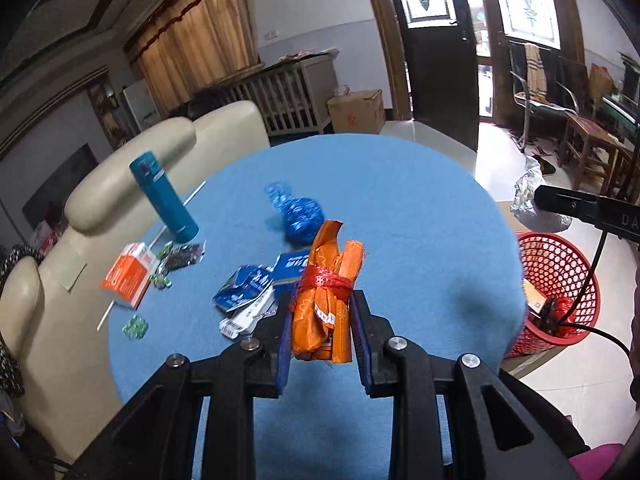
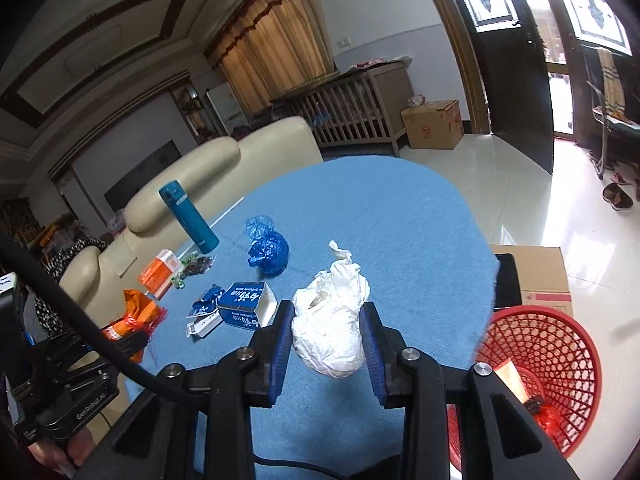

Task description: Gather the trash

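A: Both loaded? 
B: Yes. The left gripper (image 1: 320,330) pinches an orange wrapper bundle (image 1: 326,300); the right gripper (image 2: 326,338) clamps a white paper wad (image 2: 332,326), the red basket (image 2: 560,360) near right.
A: What's left?
B: Blue carton (image 2: 248,308), blue bag (image 2: 268,252) farther on the table (image 2: 400,220).

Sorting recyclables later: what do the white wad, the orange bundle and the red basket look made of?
White wad: likely tissue or thin paper, matte and crumpled. Orange bundle: glossy plastic wrapper, seemingly, tied with red plastic string. Red basket: moulded plastic with an open honeycomb mesh.
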`<action>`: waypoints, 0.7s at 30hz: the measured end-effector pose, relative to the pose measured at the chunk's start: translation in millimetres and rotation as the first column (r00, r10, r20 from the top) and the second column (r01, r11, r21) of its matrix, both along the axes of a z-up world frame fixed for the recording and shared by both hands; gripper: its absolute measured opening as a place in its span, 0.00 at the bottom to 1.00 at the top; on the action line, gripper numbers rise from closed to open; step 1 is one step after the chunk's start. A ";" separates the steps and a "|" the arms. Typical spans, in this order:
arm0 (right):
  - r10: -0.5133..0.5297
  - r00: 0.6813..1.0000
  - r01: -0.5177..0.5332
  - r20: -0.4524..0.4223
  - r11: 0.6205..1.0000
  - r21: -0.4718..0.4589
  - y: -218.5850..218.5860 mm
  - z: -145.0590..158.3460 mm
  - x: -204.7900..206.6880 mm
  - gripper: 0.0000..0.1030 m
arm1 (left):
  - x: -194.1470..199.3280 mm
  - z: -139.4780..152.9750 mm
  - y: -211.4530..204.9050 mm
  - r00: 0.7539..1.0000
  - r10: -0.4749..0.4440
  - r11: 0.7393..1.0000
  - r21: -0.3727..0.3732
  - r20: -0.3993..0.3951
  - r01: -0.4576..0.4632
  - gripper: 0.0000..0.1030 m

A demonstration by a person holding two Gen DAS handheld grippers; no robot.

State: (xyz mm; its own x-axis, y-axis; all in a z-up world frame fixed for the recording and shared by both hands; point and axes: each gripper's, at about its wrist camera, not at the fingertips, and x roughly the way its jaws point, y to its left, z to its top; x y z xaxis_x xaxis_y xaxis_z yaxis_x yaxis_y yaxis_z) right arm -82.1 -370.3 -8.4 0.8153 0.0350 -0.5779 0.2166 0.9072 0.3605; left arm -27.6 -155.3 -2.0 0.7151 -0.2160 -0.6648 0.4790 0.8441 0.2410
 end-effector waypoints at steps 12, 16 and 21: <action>-0.058 0.996 0.056 0.072 0.998 0.025 -26.8 9.6 -47.4 0.35 | -21.8 11.7 -35.1 0.997 -0.074 0.997 0.017 0.034 0.073 0.28; -0.080 0.994 0.078 0.078 0.996 0.039 -35.7 7.6 -55.5 0.35 | -26.3 14.0 -40.9 0.995 -0.088 0.996 0.021 0.041 0.088 0.28; -0.109 0.990 0.104 0.085 0.993 0.053 -45.8 5.1 -67.2 0.35 | -30.2 15.2 -46.6 0.994 -0.099 0.995 0.024 0.043 0.098 0.28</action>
State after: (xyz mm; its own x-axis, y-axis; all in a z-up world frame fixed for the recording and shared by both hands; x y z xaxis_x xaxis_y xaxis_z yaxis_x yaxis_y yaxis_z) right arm -149.4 -416.1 -3.3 0.8633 -0.0287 -0.5039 0.2767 0.8618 0.4250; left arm -57.8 -201.8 13.2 0.7195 -0.2727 -0.6387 0.5484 0.7873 0.2817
